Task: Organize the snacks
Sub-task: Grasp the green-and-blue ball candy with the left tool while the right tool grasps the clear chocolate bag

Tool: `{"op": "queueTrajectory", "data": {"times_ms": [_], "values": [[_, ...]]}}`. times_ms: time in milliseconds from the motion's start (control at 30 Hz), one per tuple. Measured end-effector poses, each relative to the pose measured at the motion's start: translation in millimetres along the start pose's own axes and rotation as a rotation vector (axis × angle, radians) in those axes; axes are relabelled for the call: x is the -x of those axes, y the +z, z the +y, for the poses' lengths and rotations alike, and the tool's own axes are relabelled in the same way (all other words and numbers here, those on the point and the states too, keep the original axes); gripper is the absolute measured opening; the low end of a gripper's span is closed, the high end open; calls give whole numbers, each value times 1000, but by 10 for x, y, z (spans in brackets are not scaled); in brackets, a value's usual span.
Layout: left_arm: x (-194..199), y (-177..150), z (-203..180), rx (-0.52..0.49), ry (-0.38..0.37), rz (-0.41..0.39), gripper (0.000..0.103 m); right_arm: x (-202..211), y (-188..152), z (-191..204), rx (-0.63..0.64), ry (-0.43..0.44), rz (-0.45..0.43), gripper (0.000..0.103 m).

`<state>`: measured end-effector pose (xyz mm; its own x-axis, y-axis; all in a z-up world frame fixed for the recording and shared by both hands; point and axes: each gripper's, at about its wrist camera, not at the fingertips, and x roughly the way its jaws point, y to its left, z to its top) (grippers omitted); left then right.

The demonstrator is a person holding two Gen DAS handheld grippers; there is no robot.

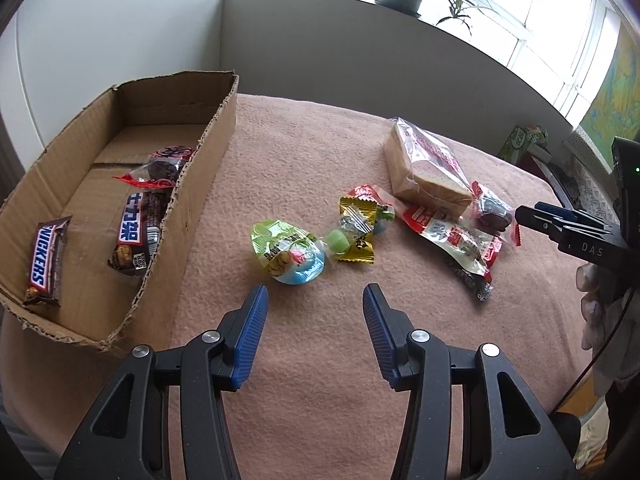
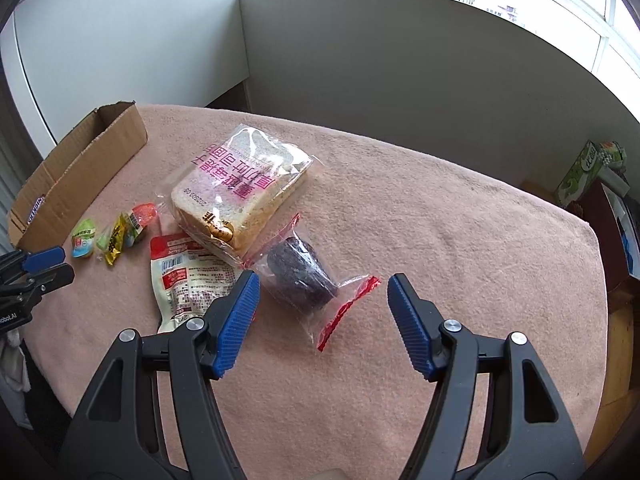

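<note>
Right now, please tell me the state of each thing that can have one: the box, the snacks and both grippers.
Cardboard box: open on top, three snacks inside.
Snickers bar: sealed, lying in the box.
Bread pack: sealed, lying on the cloth.
Dark cake bag: closed, lying flat beside the bread.
Green jelly cup: sealed, on the cloth.
Left gripper: open, empty.
Right gripper: open, empty, above the dark cake bag.

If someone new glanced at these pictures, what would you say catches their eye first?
Probably the loose snacks on the pink cloth: a bagged bread slice with small candies left of it. Next, the cardboard box on the left, already holding a Snickers bar. Both grippers, left and right, hover open, empty.
</note>
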<state>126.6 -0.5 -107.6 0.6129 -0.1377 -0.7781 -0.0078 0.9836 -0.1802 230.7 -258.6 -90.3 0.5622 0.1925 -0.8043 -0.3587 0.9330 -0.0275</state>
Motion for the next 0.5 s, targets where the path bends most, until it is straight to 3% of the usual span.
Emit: {"op": "queueTrajectory", "data": {"times_ms": [233, 500], "values": [[-109, 40, 22, -18, 16, 2, 48, -205, 62, 147, 158, -17, 53, 69], [-233, 86, 28, -19, 14, -7, 47, -298, 53, 254, 193, -18, 71, 69]]}}
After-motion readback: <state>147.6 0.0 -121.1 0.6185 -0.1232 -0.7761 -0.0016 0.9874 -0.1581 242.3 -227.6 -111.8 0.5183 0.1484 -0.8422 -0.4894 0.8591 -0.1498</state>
